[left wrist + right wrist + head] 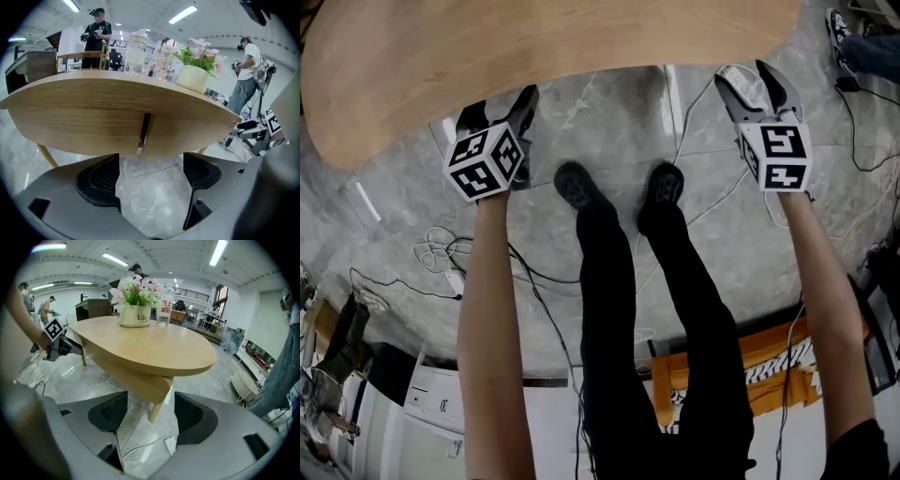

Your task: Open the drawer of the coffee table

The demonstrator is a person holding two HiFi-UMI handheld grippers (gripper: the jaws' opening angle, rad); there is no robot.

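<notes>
The oval wooden coffee table [534, 47] fills the top of the head view. Under its top runs a wooden front panel [93, 124] split by a dark vertical gap [145, 129]; from the right gripper view this lower body [140, 380] shows beneath the top. My left gripper [500, 105] hangs just before the table's near edge, open, with only floor between its pads [101, 180]. My right gripper [750, 80] is open too, off the table's right end, nothing between its pads [110, 416]. Neither touches the table.
A white flower pot [134, 315], a cup [164, 310] and glass jars [136, 51] stand on the table. My black shoes [578, 186] are on the marble floor between the grippers. Cables [441, 248] and a power strip [169, 444] lie about. Other people [246, 70] stand beyond.
</notes>
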